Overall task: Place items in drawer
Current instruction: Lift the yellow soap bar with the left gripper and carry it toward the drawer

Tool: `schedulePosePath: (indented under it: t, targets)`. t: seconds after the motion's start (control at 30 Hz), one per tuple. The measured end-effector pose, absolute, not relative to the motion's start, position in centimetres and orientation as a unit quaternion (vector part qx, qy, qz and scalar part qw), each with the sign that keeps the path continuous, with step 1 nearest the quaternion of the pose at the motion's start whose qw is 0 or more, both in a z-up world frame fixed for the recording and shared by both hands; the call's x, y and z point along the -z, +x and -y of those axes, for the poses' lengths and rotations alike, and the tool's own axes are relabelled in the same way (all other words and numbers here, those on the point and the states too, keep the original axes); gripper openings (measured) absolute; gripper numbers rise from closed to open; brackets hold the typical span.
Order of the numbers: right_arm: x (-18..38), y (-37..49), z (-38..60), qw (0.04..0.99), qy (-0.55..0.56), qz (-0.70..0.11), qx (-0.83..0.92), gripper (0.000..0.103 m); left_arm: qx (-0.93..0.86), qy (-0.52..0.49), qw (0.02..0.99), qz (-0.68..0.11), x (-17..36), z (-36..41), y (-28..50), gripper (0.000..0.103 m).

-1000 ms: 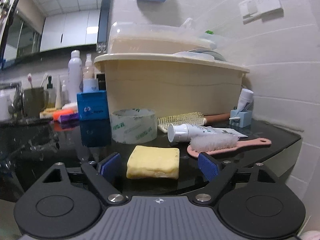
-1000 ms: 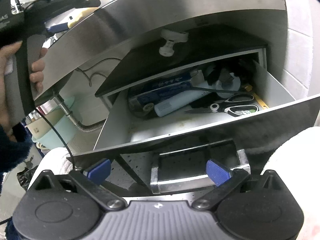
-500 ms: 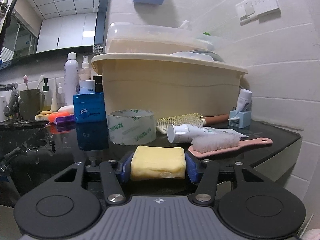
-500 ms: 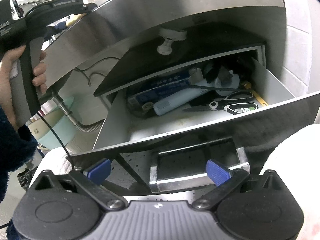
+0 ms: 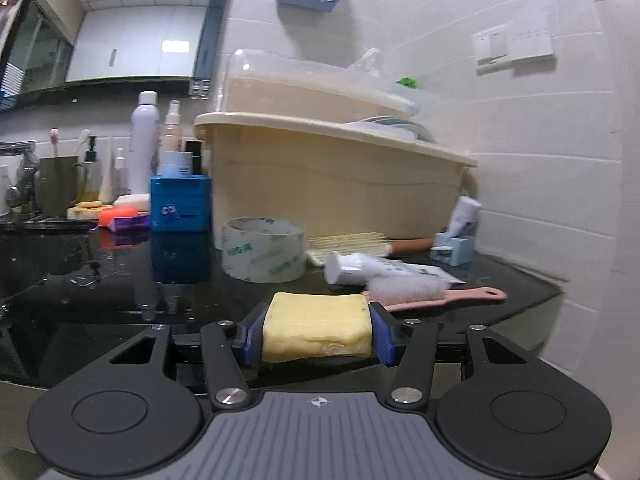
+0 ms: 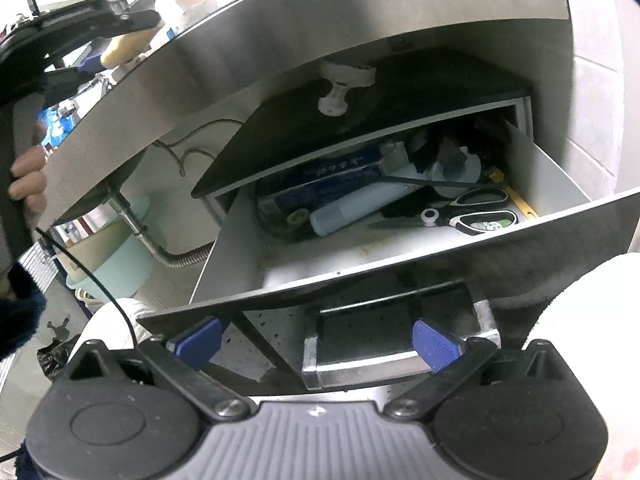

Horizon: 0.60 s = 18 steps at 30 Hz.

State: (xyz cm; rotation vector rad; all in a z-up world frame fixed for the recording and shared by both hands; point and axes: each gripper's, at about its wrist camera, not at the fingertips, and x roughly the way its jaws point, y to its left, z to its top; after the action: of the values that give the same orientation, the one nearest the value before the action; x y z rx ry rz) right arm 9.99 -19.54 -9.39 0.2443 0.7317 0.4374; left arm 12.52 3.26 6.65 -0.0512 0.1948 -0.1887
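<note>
In the left wrist view my left gripper (image 5: 316, 334) is shut on a yellow sponge (image 5: 316, 330), its blue pads pressing both ends, and the sponge hangs a little above the black counter (image 5: 100, 312). On the counter behind lie a tape roll (image 5: 262, 250), a white tube (image 5: 360, 270) and a pink brush (image 5: 424, 292). The right wrist view shows the open drawer (image 6: 560, 184) holding scissors (image 6: 468, 218), a pale blue tube (image 6: 356, 208) and a dark blue box. My right gripper (image 6: 316, 340) stands open in front of the drawer's metal handle (image 6: 360, 368), touching nothing.
A cream tub (image 5: 332, 184) fills the counter's back, with a blue box (image 5: 180, 204), bottles (image 5: 144, 140) and a cup to its left. A blue holder (image 5: 454, 244) sits by the tiled wall. Under the counter hang a drain hose (image 6: 176, 258) and a green basin (image 6: 116, 256).
The left gripper closed on the yellow sponge and lifted it off the counter, shifting sideways. The right gripper and the drawer stayed as they were.
</note>
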Motion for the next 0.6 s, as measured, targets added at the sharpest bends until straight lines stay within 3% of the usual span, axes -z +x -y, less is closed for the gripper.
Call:
schedulePosePath:
  t: [0.6]
  targets:
    - [8.7,9.6,20.5,0.907,0.138,-0.334,-0.214,0.102,0.141,0.0,0.968,-0.206,-4.1,-3.2,7.9,0.052]
